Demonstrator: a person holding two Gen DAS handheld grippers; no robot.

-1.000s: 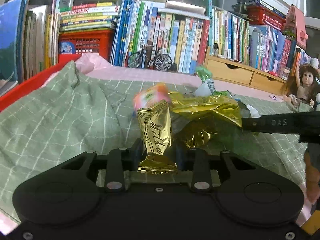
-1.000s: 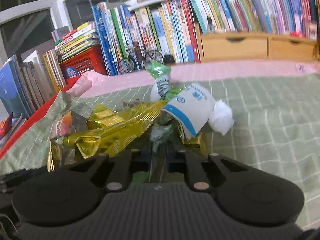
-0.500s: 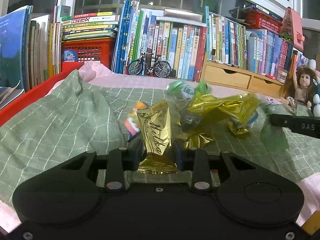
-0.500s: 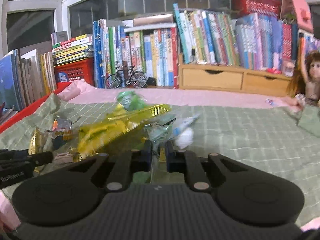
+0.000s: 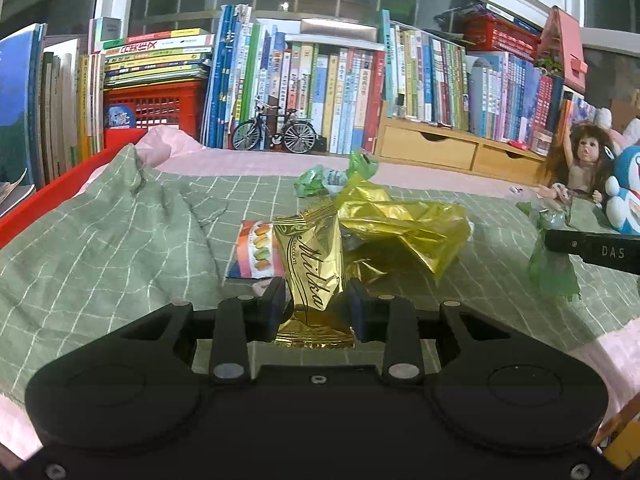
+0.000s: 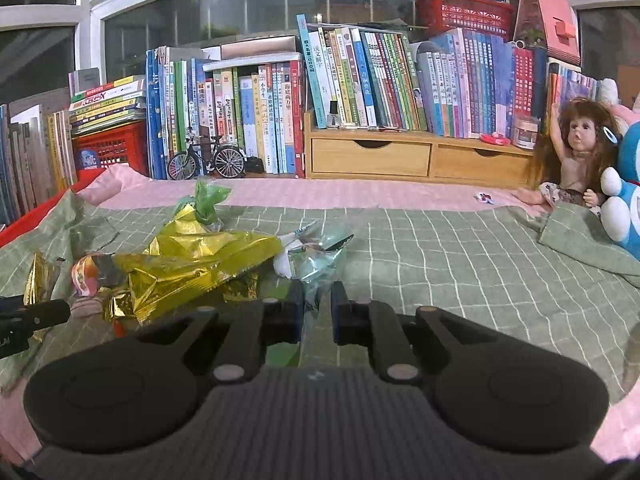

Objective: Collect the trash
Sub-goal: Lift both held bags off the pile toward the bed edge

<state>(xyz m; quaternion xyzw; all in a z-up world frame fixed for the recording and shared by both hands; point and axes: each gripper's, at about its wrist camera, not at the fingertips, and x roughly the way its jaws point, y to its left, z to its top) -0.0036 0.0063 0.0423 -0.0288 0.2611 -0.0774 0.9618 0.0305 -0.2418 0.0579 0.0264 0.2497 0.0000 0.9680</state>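
- Blanket of green cloth with a white grid (image 5: 100,248) covers the pink bedsheet (image 6: 360,194), bunched up at the left edge.
- Small orange-and-white snack packet printed with nuts (image 5: 254,250) lies flat on the blanket, just left of the gold wrapper.
- The left gripper (image 5: 316,300) pinches a gold foil chocolate wrapper with script lettering (image 5: 314,268), held upright between its black jaws.
- A crumpled yellow-gold foil bag (image 5: 404,224) lies on the blanket just behind and right of that wrapper; a green twisted candy wrapper (image 5: 320,178) sits farther back.
- The right gripper (image 6: 316,310) has its jaws pressed together on a thin clear-green plastic wrapper (image 6: 316,266), which hangs from the fingers in the left wrist view (image 5: 554,264).
- A long-haired plastic doll (image 6: 576,152) sits at the far right beside a blue-and-white plush toy (image 6: 624,200).
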